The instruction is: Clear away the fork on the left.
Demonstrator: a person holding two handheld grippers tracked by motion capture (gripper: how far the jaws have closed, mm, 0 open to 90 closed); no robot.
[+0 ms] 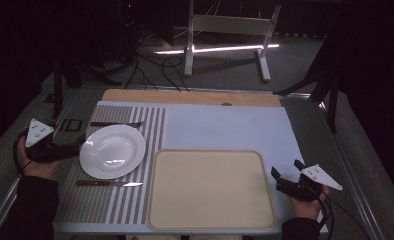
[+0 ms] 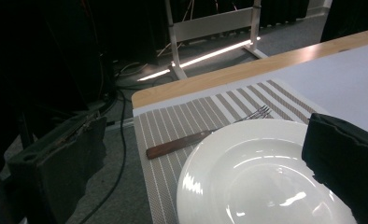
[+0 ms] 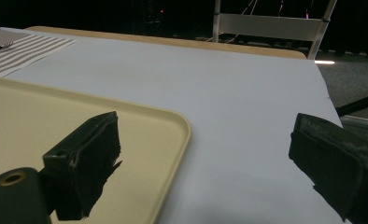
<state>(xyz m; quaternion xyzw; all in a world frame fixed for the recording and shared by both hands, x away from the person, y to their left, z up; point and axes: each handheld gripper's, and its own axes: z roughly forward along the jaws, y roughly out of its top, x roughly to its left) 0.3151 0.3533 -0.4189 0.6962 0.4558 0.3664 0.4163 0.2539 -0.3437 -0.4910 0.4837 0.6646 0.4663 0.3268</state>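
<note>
Glossy white plate (image 1: 112, 151), matt cream tray (image 1: 211, 190), wood-handled fork (image 2: 205, 135), woven striped mat (image 1: 110, 205).

A plate (image 1: 112, 151) sits on a placemat (image 1: 110, 200) at the surface's (image 1: 225, 125) left, a fork (image 1: 116, 123) behind it, a knife (image 1: 108, 183) in front, a tray (image 1: 211, 189) just right of the placemat.

A table laid, with a tray beside the setting

We saw a white plate (image 1: 112, 151) on a striped placemat (image 1: 110, 200), a fork (image 1: 116, 123) beyond it, a knife (image 1: 109, 184) nearer, and a beige tray (image 1: 211, 189) just right.
</note>
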